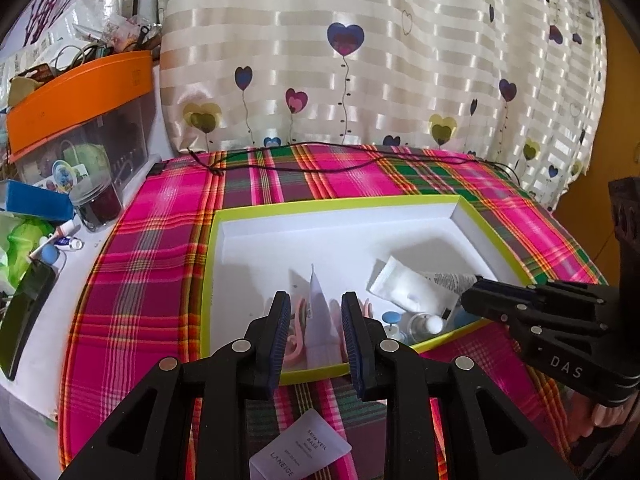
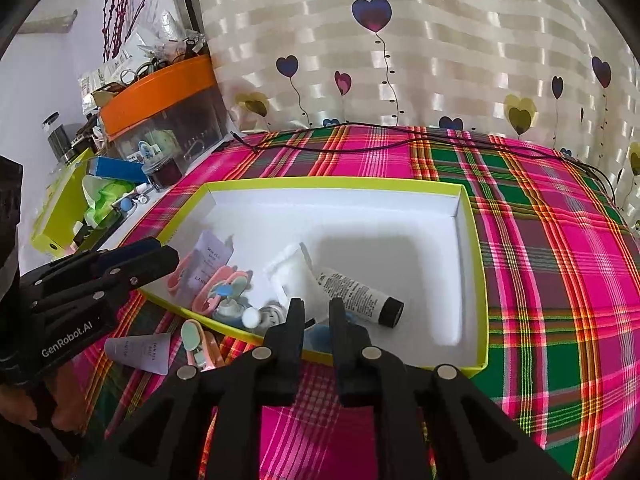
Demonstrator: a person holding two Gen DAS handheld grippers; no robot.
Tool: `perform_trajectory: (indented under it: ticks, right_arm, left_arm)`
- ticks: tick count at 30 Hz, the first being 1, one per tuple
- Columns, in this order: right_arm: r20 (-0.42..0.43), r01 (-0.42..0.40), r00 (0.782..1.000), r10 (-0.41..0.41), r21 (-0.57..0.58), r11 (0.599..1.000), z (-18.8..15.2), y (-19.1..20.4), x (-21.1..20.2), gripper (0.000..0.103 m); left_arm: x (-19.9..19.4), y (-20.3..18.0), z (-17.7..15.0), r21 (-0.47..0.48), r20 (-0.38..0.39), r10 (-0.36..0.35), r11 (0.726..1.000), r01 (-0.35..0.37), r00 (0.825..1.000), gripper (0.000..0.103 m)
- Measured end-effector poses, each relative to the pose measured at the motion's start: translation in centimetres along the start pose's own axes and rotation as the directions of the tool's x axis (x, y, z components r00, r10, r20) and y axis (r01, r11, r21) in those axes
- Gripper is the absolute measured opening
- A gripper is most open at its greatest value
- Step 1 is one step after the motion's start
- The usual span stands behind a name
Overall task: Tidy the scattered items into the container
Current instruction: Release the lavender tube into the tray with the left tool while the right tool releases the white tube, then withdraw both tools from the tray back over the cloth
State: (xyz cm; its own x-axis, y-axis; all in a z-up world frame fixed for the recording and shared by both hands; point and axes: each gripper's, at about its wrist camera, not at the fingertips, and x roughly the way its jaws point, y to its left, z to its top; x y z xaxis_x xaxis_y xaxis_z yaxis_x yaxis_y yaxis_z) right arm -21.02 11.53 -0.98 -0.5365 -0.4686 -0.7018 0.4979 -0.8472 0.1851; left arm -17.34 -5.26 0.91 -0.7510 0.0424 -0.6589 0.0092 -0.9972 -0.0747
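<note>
Half the box (image 2: 476,280) bare on its right, black-capped tube (image 2: 360,294) lying cap rightward, both tongs apart, left tongs (image 1: 316,316), right tongs (image 2: 316,316).

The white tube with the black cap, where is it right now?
In the right wrist view the white tube with the black cap lies inside the yellow-rimmed box, near its front edge, just beyond the right gripper and beside a plain white tube.
</note>
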Motion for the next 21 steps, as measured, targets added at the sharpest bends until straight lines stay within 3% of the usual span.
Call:
perform_trajectory:
  ticks: [21]
  right_arm:
    - [0.039,-0.068,0.997,0.068,-0.011,0.998,-3.0,2.3,-4.0,0.013]
  left_arm:
    - [-3.7,-1.5,-1.7,0.004,-0.009,-0.020,1.000,0.020,1.000,0.027]
